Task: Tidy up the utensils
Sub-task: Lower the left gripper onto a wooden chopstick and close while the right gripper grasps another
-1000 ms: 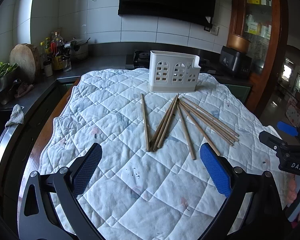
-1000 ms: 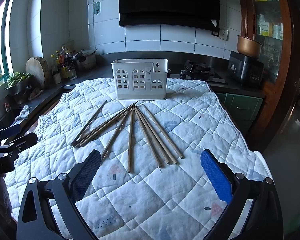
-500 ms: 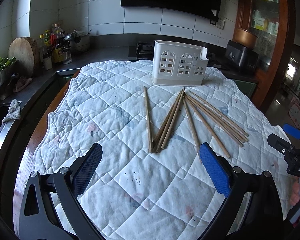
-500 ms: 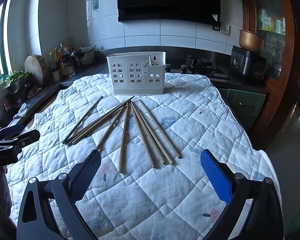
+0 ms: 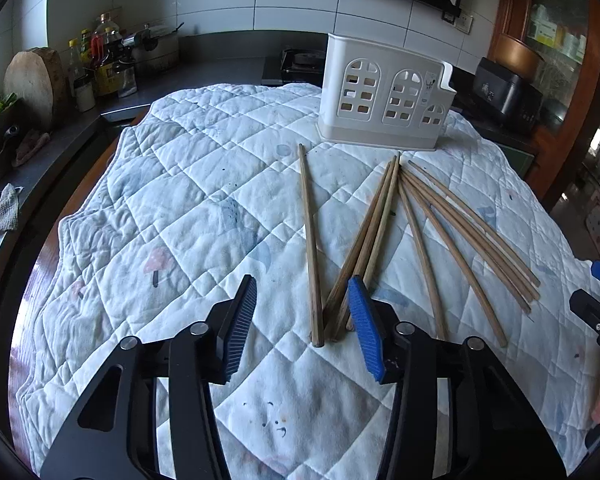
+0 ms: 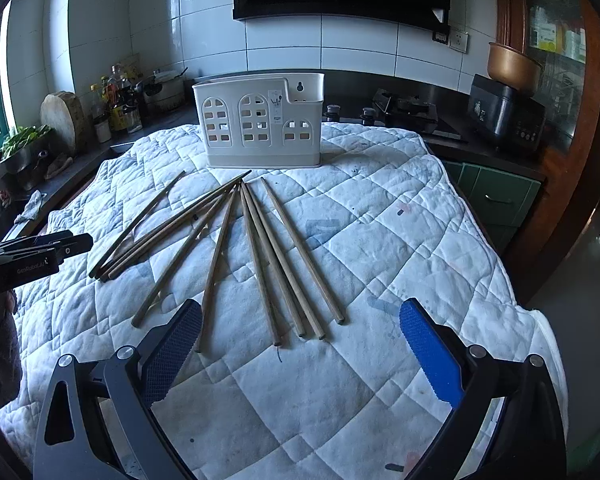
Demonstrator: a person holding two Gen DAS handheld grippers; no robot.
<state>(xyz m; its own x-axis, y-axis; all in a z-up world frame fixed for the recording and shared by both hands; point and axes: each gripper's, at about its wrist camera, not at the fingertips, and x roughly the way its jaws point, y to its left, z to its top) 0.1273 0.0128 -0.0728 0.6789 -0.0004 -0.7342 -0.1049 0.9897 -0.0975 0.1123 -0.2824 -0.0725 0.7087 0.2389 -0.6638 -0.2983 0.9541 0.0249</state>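
Note:
Several wooden chopsticks (image 5: 384, 232) lie fanned out on a white quilted cloth (image 5: 188, 216), also in the right wrist view (image 6: 260, 248). A white plastic utensil holder (image 5: 384, 108) stands upright behind them, also seen from the right wrist (image 6: 260, 124). My left gripper (image 5: 304, 320) is open, jaws partly narrowed, low over the near ends of the leftmost chopstick (image 5: 310, 240) and the bundle beside it. It holds nothing. My right gripper (image 6: 300, 340) is wide open and empty, just short of the near ends of the right-hand chopsticks.
A dark counter with bottles (image 5: 100, 64), a round wooden board (image 5: 36, 84) and greens runs along the left. A stove (image 6: 408, 108) and a black appliance (image 6: 504, 120) stand behind. The cloth's edge drops off at the right (image 6: 536, 312).
My left gripper moved forward and down to the left chopsticks' near ends, and its jaws narrowed. My right gripper moved closer to the right-hand chopsticks, still wide open.

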